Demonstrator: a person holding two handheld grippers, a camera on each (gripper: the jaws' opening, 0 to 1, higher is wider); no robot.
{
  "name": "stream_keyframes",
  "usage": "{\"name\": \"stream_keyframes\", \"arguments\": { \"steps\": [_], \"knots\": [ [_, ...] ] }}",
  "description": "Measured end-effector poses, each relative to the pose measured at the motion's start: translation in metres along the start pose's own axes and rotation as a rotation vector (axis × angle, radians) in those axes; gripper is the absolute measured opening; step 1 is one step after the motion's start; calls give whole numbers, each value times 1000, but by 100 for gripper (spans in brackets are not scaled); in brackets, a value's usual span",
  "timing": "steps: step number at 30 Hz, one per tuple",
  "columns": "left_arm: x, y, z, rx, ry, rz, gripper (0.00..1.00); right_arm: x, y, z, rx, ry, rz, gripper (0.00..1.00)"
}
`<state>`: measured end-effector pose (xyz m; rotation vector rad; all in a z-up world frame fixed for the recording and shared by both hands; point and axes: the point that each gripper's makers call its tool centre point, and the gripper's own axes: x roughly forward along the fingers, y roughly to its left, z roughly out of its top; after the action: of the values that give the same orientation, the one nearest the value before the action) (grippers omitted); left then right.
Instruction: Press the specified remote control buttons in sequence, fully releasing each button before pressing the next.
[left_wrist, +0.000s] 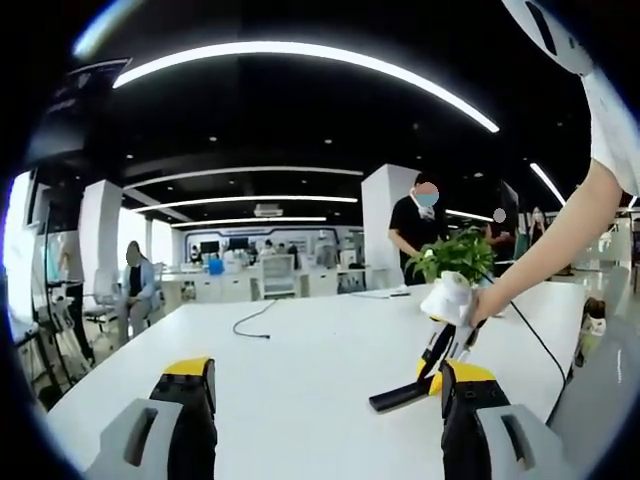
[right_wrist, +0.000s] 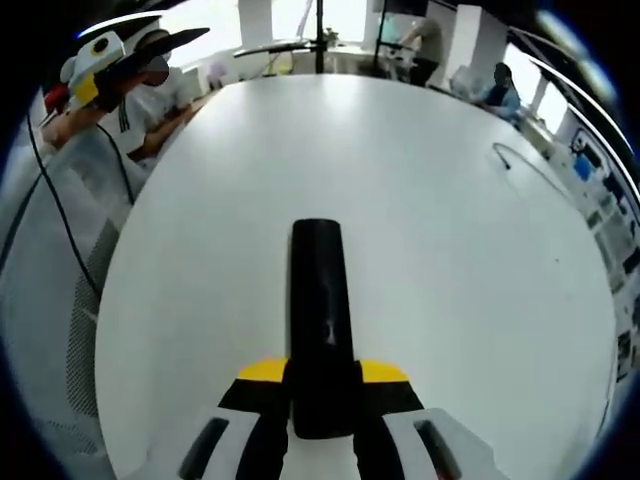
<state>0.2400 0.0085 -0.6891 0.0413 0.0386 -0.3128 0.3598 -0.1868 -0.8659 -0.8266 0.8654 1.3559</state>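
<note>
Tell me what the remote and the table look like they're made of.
Remote: looks like black plastic, smooth with a faint sheen along its top. It sits clamped between the right gripper jaws.
Table: white, matte and even, with no grain, probably laminate or painted board; the core can't be judged.

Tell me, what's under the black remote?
The white table lies under the remote. The right gripper clamps its near end, so what's beneath that end is hidden.

A black remote control (right_wrist: 322, 320) is lying on a white table (right_wrist: 430, 230), between yellow-tipped black and grey right gripper (right_wrist: 322, 385) jaws.
</note>
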Motion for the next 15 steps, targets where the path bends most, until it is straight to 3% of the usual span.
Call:
{"name": "stream_keyframes", "arguments": {
  "steps": [15],
  "knots": [
    [1, -1, -4, 3, 13, -1, 96, 1, -17, -1, -7, 17, 5, 21]
  ]
}}
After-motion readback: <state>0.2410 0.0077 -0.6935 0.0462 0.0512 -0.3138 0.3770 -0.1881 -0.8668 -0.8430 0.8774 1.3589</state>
